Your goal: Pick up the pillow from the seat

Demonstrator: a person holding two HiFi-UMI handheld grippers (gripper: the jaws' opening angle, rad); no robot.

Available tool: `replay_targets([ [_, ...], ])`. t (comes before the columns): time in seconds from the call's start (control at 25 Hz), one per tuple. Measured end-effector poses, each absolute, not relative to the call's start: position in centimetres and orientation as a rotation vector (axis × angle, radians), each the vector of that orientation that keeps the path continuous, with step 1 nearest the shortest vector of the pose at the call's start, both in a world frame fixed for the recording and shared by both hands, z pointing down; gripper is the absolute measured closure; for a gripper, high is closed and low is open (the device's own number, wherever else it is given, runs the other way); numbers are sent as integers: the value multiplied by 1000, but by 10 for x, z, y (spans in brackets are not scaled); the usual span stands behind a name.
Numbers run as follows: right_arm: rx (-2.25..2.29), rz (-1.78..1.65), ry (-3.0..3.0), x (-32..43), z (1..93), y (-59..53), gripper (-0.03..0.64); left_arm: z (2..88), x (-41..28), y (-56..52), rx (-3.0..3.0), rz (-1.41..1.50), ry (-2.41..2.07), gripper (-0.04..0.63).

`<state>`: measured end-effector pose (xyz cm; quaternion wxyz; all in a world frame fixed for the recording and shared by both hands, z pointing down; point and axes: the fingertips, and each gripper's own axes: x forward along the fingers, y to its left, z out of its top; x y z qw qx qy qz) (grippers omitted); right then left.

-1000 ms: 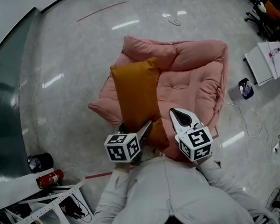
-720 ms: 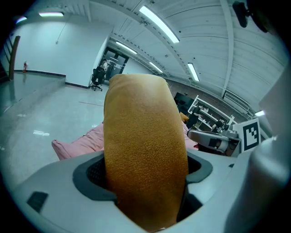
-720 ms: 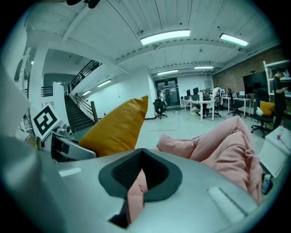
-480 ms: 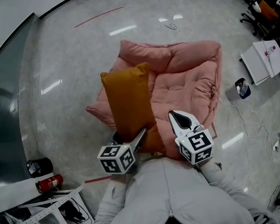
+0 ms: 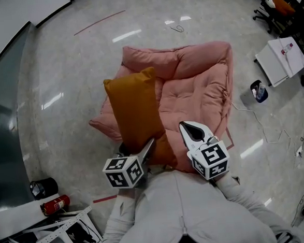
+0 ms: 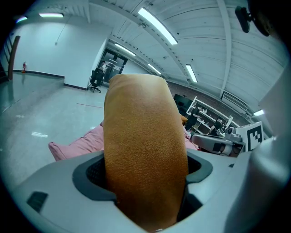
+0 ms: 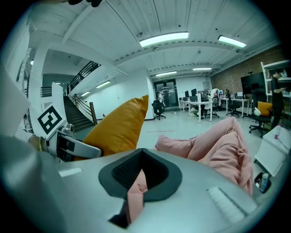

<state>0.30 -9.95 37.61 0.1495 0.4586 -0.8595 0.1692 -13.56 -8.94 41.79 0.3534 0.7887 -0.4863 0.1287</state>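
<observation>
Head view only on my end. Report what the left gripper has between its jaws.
Observer: The orange pillow fills the left gripper from pad to pad. Both jaws press into its sides.
Operator: Now give me the right gripper.
Observer: The right gripper has its jaws closed together. A sliver of pink fabric shows in the gap. I cannot tell whether it is pinched or only seen through.
Operator: Tell me how the pillow sits against the seat.
Observer: In the right gripper view it slants upward to a raised corner rather than lying flat on the pink seat.
</observation>
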Motion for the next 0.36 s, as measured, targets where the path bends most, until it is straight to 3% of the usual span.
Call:
replay_targets([
  [0.36, 1319, 476, -2466, 3, 375, -100, 618, 416, -131, -89, 2055, 339, -1249, 170],
])
